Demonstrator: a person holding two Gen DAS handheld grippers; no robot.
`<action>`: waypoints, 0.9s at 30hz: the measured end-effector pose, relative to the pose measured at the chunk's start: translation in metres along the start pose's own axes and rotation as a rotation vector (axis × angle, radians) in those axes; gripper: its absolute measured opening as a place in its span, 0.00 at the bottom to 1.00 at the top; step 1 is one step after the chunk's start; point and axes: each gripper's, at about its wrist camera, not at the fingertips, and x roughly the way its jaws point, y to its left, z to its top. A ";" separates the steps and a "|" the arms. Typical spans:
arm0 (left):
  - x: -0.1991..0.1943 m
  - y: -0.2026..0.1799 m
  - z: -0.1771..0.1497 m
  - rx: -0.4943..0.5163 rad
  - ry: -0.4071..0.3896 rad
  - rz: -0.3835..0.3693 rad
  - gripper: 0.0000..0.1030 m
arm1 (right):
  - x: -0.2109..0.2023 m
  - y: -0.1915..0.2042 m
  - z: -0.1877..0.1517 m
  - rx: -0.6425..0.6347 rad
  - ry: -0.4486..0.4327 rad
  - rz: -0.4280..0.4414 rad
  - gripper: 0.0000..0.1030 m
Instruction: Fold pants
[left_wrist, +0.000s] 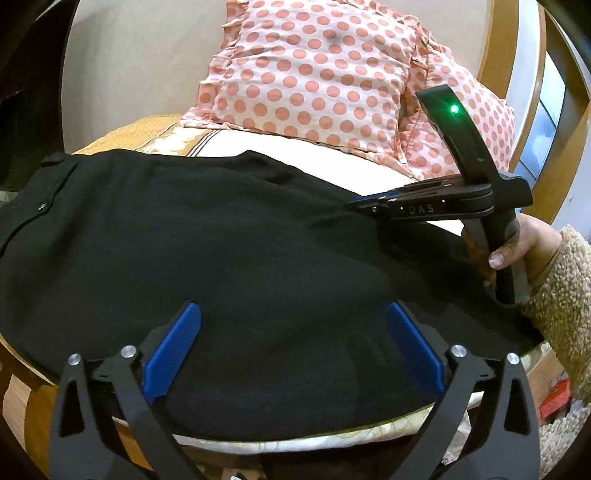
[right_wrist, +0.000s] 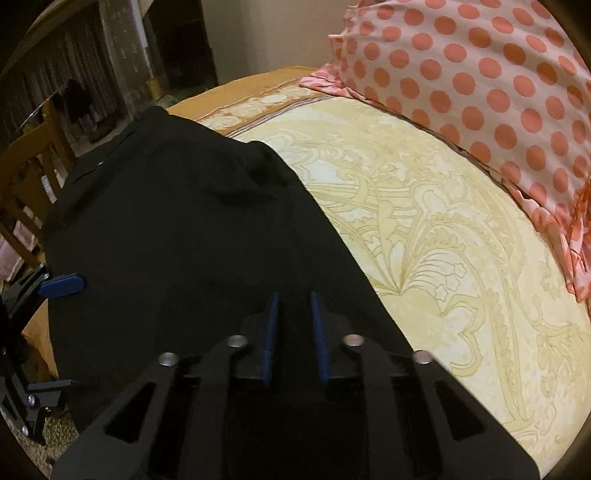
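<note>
My left gripper (left_wrist: 293, 345) is nearest in its own cam, jaws spread wide w/ nothing between, hanging over the near edge of the pants (left_wrist: 207, 236). Pants are black, laid flat across the bed (right_wrist: 424, 221), near edge running along the bed's front. On the right side of that view my right gripper (left_wrist: 360, 203) sits at the far edge of the pants, jaws pressed together; can't tell for sure if cloth is caught in them. Right hand (left_wrist: 506, 251) wraps its handle, fuzzy tan sleeve (left_wrist: 557, 295) behind. The right cam shows its blue pads (right_wrist: 271, 328) close together over black cloth. Further back: yellow patterned sheet, then a polka-dot pillow (left_wrist: 317, 70) at the wall.
</note>
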 end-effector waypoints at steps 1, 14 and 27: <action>0.000 0.000 0.001 -0.003 0.000 -0.003 0.98 | 0.000 0.003 0.000 -0.018 -0.001 -0.017 0.04; 0.003 -0.001 0.004 0.005 0.000 0.000 0.98 | 0.014 -0.008 0.011 -0.038 -0.034 -0.167 0.07; -0.005 0.003 0.005 -0.030 -0.004 -0.026 0.98 | -0.088 -0.052 -0.089 0.190 -0.080 -0.236 0.31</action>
